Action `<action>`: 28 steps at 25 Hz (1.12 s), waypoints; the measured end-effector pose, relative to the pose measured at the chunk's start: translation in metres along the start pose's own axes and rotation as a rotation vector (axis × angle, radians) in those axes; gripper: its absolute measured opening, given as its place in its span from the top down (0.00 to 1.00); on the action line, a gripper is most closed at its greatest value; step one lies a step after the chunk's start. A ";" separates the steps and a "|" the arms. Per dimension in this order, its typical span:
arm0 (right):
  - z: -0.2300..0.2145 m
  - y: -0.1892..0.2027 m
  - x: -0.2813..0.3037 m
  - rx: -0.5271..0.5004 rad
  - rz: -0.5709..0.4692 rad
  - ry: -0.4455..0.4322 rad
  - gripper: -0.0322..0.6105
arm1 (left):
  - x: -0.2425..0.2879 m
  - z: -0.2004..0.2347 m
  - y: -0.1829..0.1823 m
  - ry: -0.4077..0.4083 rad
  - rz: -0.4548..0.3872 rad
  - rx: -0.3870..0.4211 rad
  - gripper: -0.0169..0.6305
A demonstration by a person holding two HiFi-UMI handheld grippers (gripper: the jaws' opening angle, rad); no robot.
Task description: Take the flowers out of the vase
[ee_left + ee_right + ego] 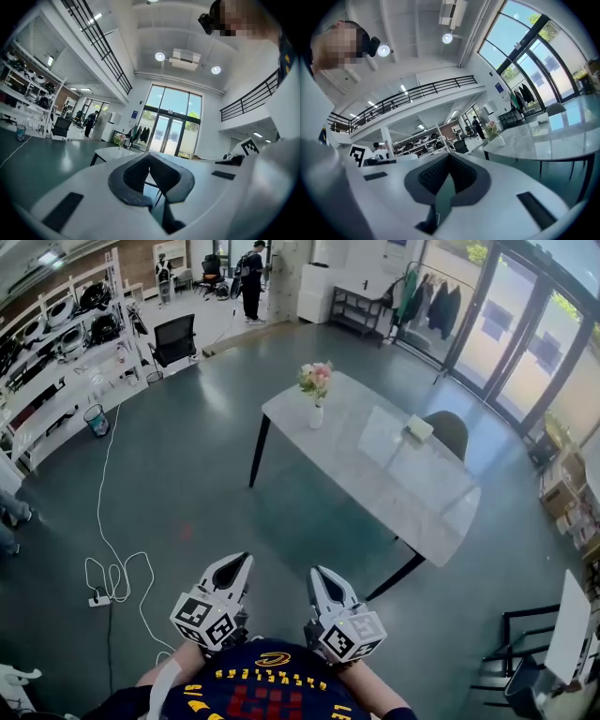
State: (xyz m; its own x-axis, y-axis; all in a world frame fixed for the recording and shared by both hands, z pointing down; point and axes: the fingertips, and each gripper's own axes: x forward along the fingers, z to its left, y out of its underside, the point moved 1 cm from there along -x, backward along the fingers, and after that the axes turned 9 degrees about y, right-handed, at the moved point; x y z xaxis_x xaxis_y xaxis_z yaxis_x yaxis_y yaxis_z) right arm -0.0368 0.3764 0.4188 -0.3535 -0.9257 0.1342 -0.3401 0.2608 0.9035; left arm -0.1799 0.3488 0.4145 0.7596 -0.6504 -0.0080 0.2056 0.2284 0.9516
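In the head view, you hold both tools low and close to your body, side by side and apart from each other, pointing ahead across the dark green floor. Your left gripper (234, 564) is clenched, and so is your right gripper (322, 576). Neither holds anything. Well ahead of them stands the long grey stone-look table (394, 474) on black legs. The small white vase (317, 416) sits upright near the table's far left corner, and the pink and white flowers (316, 379) are in it. A small white box (418, 428) lies further along the tabletop, with an olive-green chair (452, 432) just behind that side. A white cable (112, 568) loops over the floor to your left.

In the left gripper view, the left gripper (149, 157) has its dark pads pressed tip to tip with nothing between them. Beyond them, the table's corner (108, 152) shows far off, and the flowers (119, 139) are a small blur on it.

In the right gripper view, the right gripper (449, 157) is also closed and empty. The table (543, 140) stretches away on the right. The vase (497, 140) stands at its far end with the flowers (491, 126) in it, well away from the jaws.
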 end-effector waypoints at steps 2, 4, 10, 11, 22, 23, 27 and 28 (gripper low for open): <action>0.011 0.001 0.005 0.008 -0.010 -0.001 0.94 | -0.007 0.008 -0.002 0.004 -0.002 -0.005 0.97; 0.016 0.007 0.011 0.004 -0.006 0.012 0.94 | -0.012 0.016 0.000 0.012 0.000 -0.012 0.97; 0.019 0.019 0.022 0.006 0.022 0.071 0.94 | -0.019 0.037 0.006 0.020 0.005 -0.056 0.97; 0.016 0.021 0.024 0.009 0.026 0.078 0.94 | -0.018 0.040 0.006 0.020 0.002 -0.060 0.97; -0.043 0.014 0.099 0.116 0.072 0.022 0.94 | 0.042 0.084 0.007 -0.066 0.039 -0.052 0.97; -0.049 0.008 0.110 0.118 0.074 0.007 0.94 | 0.053 0.087 0.004 -0.077 0.040 -0.048 0.97; -0.079 -0.011 0.144 0.122 0.083 -0.036 0.94 | 0.098 0.098 -0.004 -0.105 0.045 -0.025 0.97; -0.087 -0.015 0.151 0.127 0.084 -0.040 0.94 | 0.109 0.100 -0.006 -0.110 0.048 -0.023 0.97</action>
State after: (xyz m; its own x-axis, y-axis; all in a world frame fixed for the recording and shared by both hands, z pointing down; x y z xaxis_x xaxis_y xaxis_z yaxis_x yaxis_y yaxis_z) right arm -0.0089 0.2086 0.4607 -0.4193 -0.8881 0.1885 -0.4142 0.3719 0.8307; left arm -0.1603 0.2040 0.4392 0.6965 -0.7139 0.0722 0.1859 0.2767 0.9428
